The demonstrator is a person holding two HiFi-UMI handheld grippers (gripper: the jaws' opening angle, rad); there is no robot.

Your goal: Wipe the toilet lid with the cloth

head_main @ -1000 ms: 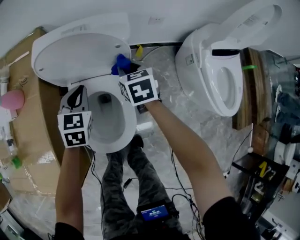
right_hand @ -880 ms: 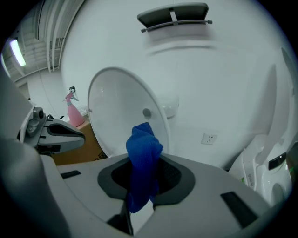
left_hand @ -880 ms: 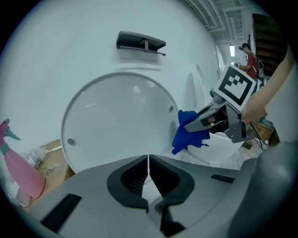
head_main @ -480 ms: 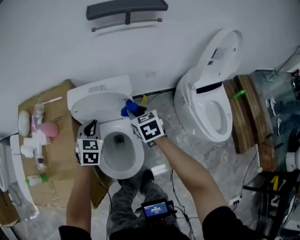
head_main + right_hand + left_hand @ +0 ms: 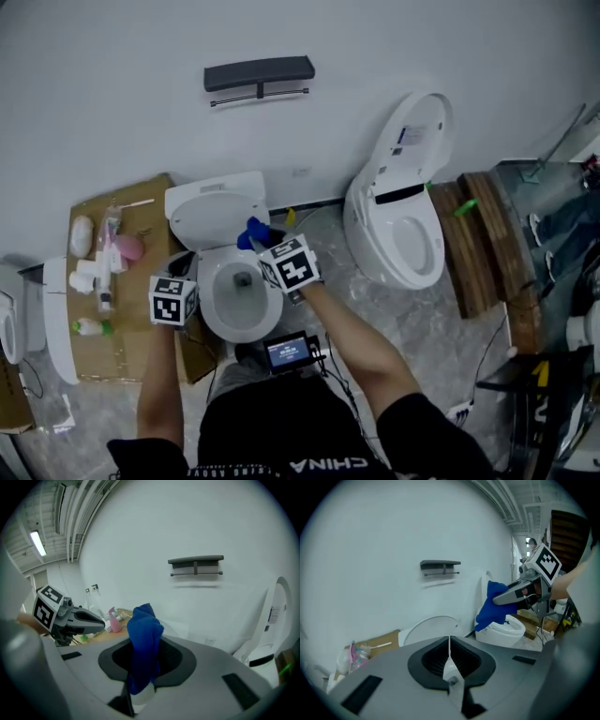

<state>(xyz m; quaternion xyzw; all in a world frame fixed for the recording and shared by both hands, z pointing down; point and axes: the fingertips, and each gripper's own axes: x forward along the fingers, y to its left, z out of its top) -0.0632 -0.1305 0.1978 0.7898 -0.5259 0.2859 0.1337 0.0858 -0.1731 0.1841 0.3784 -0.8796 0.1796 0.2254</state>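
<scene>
Head view: right claw (image 5: 265,242) grips blue cloth (image 5: 253,232) near raised toilet lid (image 5: 217,208), presumably for wiping; left claw (image 5: 449,657), closed and empty, hangs aside.

Free room over bowl (image 5: 225,323); raised lid (image 5: 217,208) behind, bottles (image 5: 101,270) leftward.

The head view looks steeply down from high up, with the wall (image 5: 375,37) at 12 o'clock and the open toilet (image 5: 220,314) near centre. The left gripper view sits low behind its own jaws and faces that wall, the right gripper (image 5: 497,600) at 3 o'clock. The right gripper view faces the same wall, the left gripper (image 5: 101,624) at 9 o'clock and a blue cloth (image 5: 143,644) close across its middle. All three share the dark wall rack (image 5: 260,73) and the second toilet (image 5: 398,216).
</scene>
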